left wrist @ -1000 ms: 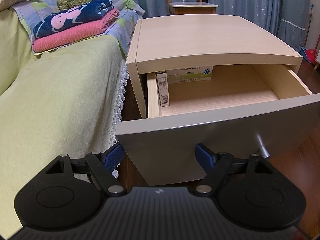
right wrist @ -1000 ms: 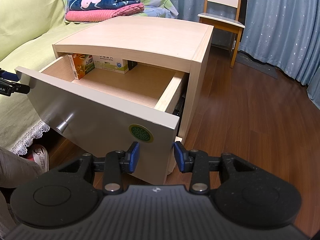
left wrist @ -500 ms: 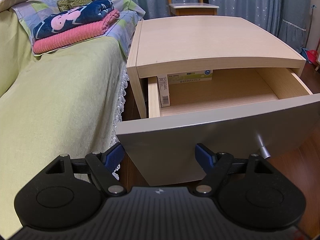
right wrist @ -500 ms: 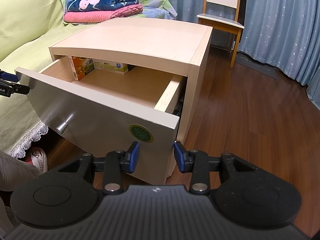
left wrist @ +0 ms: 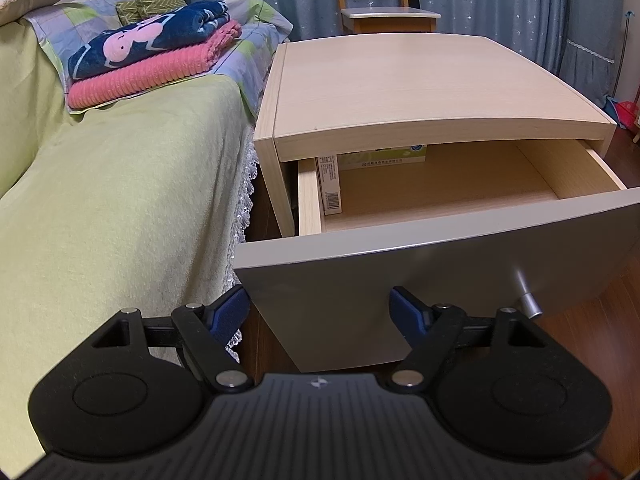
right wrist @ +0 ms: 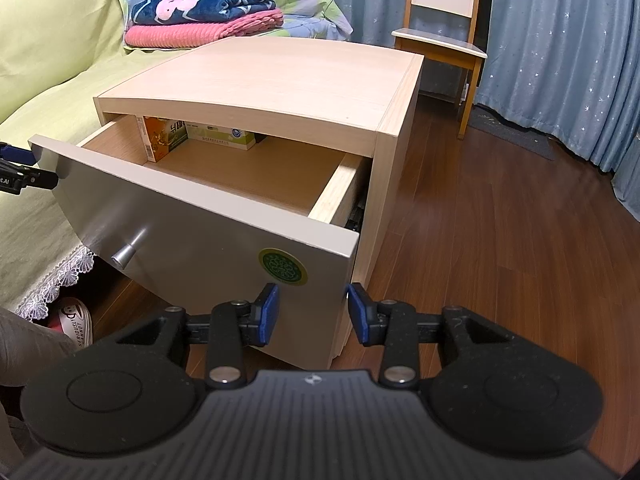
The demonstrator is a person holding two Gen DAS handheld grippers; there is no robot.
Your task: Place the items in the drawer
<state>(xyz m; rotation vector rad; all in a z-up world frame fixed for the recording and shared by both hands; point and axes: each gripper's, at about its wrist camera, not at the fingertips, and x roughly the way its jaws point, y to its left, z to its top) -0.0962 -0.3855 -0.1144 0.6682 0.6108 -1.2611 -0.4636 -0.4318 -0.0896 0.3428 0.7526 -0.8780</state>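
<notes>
Ahead of both spread, empty hand-held grippers (left wrist: 320,308) (right wrist: 308,312), two boxes (right wrist: 166,138) (right wrist: 222,136) already lie inside the half-open drawer (right wrist: 208,236); closing looks left.

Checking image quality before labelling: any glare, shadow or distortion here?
Left wrist: soft sheen on the drawer front, straight edges bowed by the fisheye, dark corners. Right wrist: boxes shaded under the cabinet top, sheen near the knob.

Warm, even indoor light fills both views, sharp throughout; fisheye bending curves the edges and darkens the corners. A soft sheen lies on the grey drawer front (right wrist: 208,236), with deep shadow beneath the nightstand top (left wrist: 420,92)
</notes>
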